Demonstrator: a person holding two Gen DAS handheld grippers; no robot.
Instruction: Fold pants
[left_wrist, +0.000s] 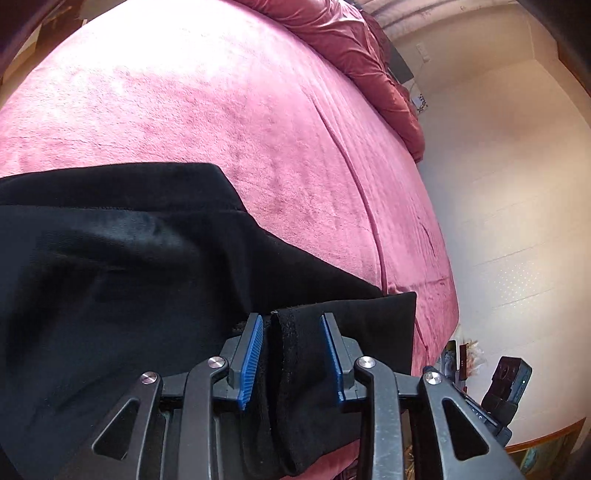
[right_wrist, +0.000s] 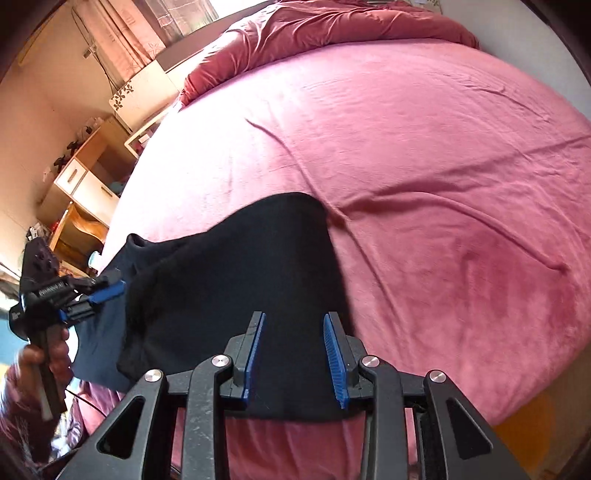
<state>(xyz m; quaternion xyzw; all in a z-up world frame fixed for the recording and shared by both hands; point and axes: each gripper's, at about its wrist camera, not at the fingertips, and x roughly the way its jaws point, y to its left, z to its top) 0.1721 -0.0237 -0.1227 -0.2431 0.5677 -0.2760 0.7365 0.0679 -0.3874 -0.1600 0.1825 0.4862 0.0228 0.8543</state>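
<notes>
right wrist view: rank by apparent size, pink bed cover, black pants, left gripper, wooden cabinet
Largest to smallest, as they look:
1. pink bed cover, fills most of the frame
2. black pants
3. left gripper and wooden cabinet: look alike in size; the gripper is far nearer the camera, so I would not rank them.

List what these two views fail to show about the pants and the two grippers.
- Pants: left wrist view, the left and bottom edges cut them off; dark cloth hides the folds.
- Pants' near edge: right wrist view, the right gripper covers it.
- Left gripper: right wrist view, small, seen side-on; its opening is unreadable.
- Hand: blurred at the frame edge.
</notes>
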